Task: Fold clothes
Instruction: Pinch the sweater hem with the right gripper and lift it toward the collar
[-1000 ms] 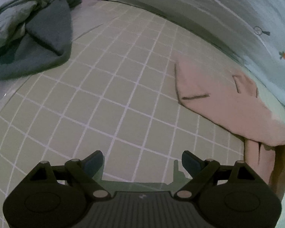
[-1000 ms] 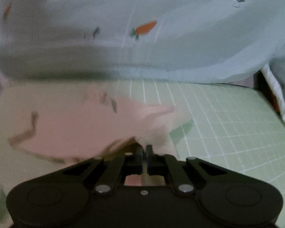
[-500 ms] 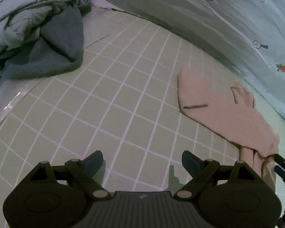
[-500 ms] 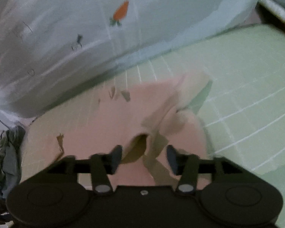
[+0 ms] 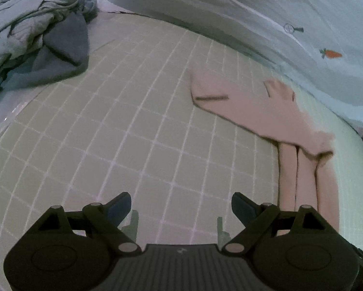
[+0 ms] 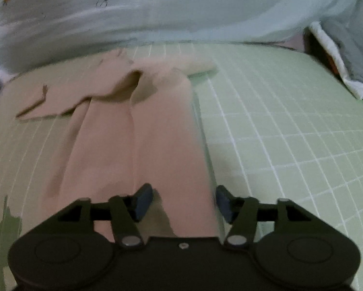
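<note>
Plainly, both of my claws stood empty at that moment. My left gripper (image 5: 180, 208) hovered over bare green grid mat (image 5: 123, 131) with its blue-padded fingers spread wide and nothing between them. My right gripper (image 6: 181, 202) hung low over the pink garment (image 6: 142, 135), its jaws parted too, one blue pad on either side of a long strip of the cloth, not pinching it as far as the blurred picture let me judge.

That pink garment (image 5: 273, 118) lay on the mat toward my right, close to the pale bedsheet with carrot prints (image 5: 254, 17) that rose behind the mat. From the left wrist view it ran as a broad flat part with a short dark seam line, then turned into narrow strips pointing back toward me. From the right wrist view those strips lay side by side, and a loose fold of fabric stood up in a hump at the far end where they met the wider part.

Far off to my left, a heap of grey and dark blue clothes (image 5: 38, 41) sat crumpled at the mat's edge. At the right edge of the right wrist view, a white and grey bundle of cloth (image 6: 343, 55) lay beside the mat.
</note>
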Motion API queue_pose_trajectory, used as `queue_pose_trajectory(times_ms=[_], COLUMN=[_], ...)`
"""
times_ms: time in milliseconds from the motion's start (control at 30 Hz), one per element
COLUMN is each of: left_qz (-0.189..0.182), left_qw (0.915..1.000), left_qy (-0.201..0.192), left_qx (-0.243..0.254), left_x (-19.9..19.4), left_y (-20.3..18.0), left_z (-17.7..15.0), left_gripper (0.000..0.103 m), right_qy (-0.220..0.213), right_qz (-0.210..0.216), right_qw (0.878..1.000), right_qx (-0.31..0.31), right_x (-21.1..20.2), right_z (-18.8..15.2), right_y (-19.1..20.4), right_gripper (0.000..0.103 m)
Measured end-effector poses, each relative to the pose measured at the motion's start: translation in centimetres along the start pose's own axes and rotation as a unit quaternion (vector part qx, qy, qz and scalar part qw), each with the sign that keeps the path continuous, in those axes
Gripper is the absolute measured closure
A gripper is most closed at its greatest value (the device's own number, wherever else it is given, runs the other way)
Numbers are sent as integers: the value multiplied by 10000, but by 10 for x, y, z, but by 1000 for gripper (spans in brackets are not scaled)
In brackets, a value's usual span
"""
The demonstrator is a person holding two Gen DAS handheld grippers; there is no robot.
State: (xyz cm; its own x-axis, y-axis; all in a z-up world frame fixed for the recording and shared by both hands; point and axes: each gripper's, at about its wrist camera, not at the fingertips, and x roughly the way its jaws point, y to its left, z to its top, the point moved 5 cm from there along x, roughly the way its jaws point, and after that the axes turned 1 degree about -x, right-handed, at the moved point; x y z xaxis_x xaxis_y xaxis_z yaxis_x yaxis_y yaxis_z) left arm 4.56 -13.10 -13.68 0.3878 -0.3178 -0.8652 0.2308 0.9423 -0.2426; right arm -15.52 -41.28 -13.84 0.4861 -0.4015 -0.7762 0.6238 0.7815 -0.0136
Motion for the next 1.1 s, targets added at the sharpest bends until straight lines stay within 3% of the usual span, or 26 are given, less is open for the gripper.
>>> queue_pose_trajectory(times_ms=[67,133,233,467,633,700,767,900,967,1033,1100], left_qz=[42,53,81,99,94,113,134,202,296,420,555], left_qw=[10000,9999,9997,9996,9995,9994,9991,9981,9971,9955,9937], left_qy=[2,-9,-81,-209,-291,-338,-365,-298,-343,-447,-559], left_qx=[-65,-137,-200,-184,-102,1,168,495,619,726,793], left_x=[-2,0,5,46,86,101,116,140,144,145,144], left_y=[-3,-7,-15,-33,-47,-53,-60,-73,-74,-75,-72], left_z=[-3,-1,8,60,109,125,137,145,145,145,145], left_gripper=[13,13,13,13,14,15,17,20,23,29,47], right_qy=[28,-68,-263,-644,-302,-124,32,150,59,-130,-314], right_qz=[41,45,105,461,804,825,846,902,849,797,742], right_qw=[10000,10000,9994,9956,9927,9924,9929,9948,9962,9967,9967], right_qx=[-65,-4,194,506,849,901,832,445,157,21,26], right_x=[-3,-5,-3,39,97,118,137,156,155,150,145], right_z=[3,13,35,107,165,182,193,194,192,193,198], right_y=[-7,-18,-36,-54,-57,-55,-50,-38,-34,-32,-33], right_gripper=[17,15,0,0,1,14,41,50,69,89,94])
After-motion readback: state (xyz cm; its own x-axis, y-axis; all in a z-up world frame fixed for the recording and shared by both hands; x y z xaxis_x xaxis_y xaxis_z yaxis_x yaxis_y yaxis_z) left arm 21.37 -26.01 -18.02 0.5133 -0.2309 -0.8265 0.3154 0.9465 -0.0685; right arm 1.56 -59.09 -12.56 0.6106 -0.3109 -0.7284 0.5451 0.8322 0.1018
